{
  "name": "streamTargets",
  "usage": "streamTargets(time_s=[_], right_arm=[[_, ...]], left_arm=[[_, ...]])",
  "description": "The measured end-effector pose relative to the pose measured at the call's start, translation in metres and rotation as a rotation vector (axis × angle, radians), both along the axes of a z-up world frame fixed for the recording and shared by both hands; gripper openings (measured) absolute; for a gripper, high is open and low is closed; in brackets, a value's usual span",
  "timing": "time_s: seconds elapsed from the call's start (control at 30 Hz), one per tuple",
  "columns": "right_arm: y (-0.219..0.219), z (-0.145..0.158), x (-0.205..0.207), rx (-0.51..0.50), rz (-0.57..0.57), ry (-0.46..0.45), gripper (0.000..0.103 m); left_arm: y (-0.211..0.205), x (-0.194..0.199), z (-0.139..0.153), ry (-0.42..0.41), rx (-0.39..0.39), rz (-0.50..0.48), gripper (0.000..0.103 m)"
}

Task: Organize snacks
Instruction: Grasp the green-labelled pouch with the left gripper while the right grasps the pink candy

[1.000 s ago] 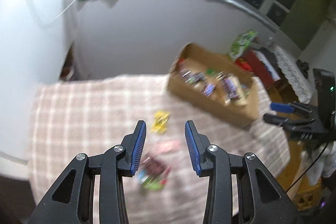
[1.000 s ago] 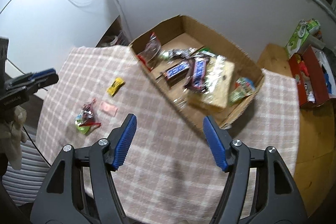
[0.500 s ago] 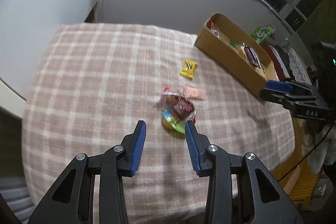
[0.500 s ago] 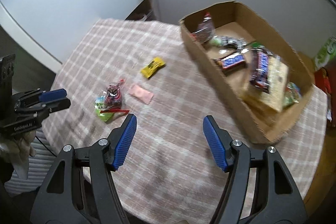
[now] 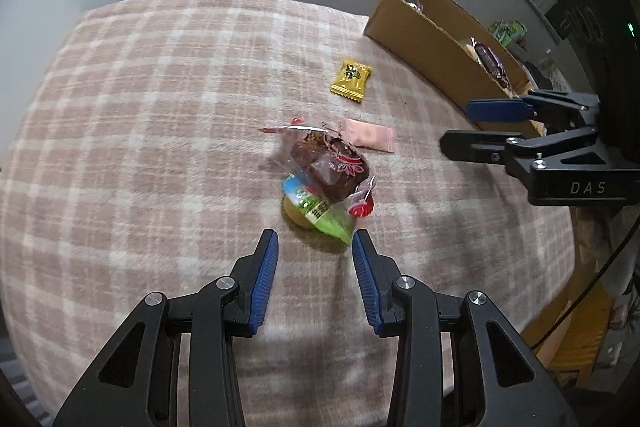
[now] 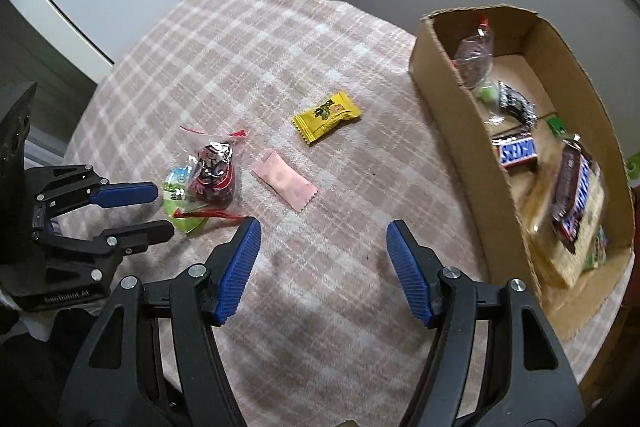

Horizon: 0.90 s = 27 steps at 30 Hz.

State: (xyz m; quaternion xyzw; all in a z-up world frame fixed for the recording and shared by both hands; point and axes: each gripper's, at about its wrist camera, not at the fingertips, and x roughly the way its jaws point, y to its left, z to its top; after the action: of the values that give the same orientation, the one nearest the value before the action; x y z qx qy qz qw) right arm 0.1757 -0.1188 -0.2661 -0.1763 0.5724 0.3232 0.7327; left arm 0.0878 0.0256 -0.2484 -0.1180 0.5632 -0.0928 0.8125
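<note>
Hovering with fingers apart, the left gripper (image 5: 315,241) sits just short of the green jelly cup (image 5: 314,213) and the dark red candy bag (image 5: 330,163) lying on it. Next come a pink sachet (image 6: 286,181), a yellow candy (image 6: 327,115), the right gripper (image 6: 322,239) (also spread, empty), then the cardboard box (image 6: 452,115) on the checked desk (image 5: 140,107).
</note>
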Motion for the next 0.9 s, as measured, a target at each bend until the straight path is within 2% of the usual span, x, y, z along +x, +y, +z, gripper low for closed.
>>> streamTargets(time_s=[0.2, 0.3, 0.57, 0.6, 0.7, 0.9], right_arm=[[0.012, -0.012, 0.004, -0.011, 0.043, 0.002, 0.068], [0.017, -0.017, 0.005, -0.002, 0.07, 0.006, 0.061], [0.033, -0.033, 0.005, -0.007, 0.148, -0.015, 0.06], [0.034, -0.034, 0.005, -0.013, 0.158, -0.026, 0.059], [0.038, -0.039, 0.004, -0.023, 0.178, -0.044, 0.046], [0.04, -0.041, -0.001, 0.0, 0.159, -0.078, 0.045]], left_arm=[[-0.006, 0.007, -0.01, -0.036, 0.045, -0.03, 0.037], [-0.005, 0.008, -0.012, -0.066, 0.064, -0.043, 0.037], [0.005, 0.009, -0.017, -0.131, 0.119, -0.036, 0.037], [0.006, 0.01, -0.017, -0.134, 0.12, -0.032, 0.037], [0.012, 0.01, -0.017, -0.144, 0.109, -0.016, 0.037], [0.016, 0.012, -0.019, -0.167, 0.097, 0.003, 0.037]])
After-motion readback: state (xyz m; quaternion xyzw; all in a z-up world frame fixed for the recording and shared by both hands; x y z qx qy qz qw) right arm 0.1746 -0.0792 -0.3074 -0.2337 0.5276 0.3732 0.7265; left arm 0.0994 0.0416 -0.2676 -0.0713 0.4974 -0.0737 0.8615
